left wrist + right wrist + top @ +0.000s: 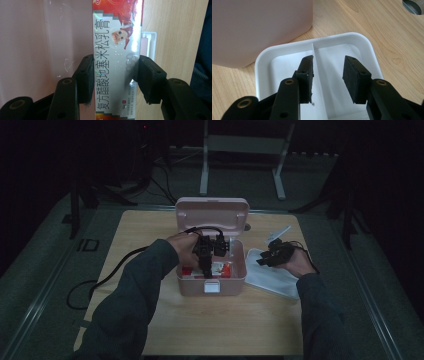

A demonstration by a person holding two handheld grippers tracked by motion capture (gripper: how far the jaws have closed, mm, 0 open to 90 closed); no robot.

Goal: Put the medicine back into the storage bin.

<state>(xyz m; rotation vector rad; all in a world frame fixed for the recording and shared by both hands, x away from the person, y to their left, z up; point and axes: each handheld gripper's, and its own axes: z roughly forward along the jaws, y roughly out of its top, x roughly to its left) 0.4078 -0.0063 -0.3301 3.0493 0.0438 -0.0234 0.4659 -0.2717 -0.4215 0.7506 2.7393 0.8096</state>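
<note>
Your left gripper [113,75] is clamped on the ointment carton [116,60], one pad on each long side, gripping the lower half of it. The carton stands roughly upright over the open pink box [212,280], just above the red-and-white packs [222,269] already inside. Keep the squeeze steady (that glossy film looks slippery) and hold the carton square to the pads so it doesn't pivot. If you're setting it in, my read is to go straight down into the free slot beside the other packs and let go only once it bears on the floor; if lifting out, clear the front wall and the latch [211,287] before swinging sideways. Watch the raised lid [212,215] behind.

Your left hand [181,245] comes over the box's left wall, forearm angled in from bottom left, gripper pointing down into the box with its cable [112,272] trailing left.

Your right gripper [328,77] sits with jaws apart, holding nothing, hovering over the white divided tray [364,40] beside the box; the right hand [300,262] rests low at the tray's right edge. Leave it parked there, out of the way.
</note>
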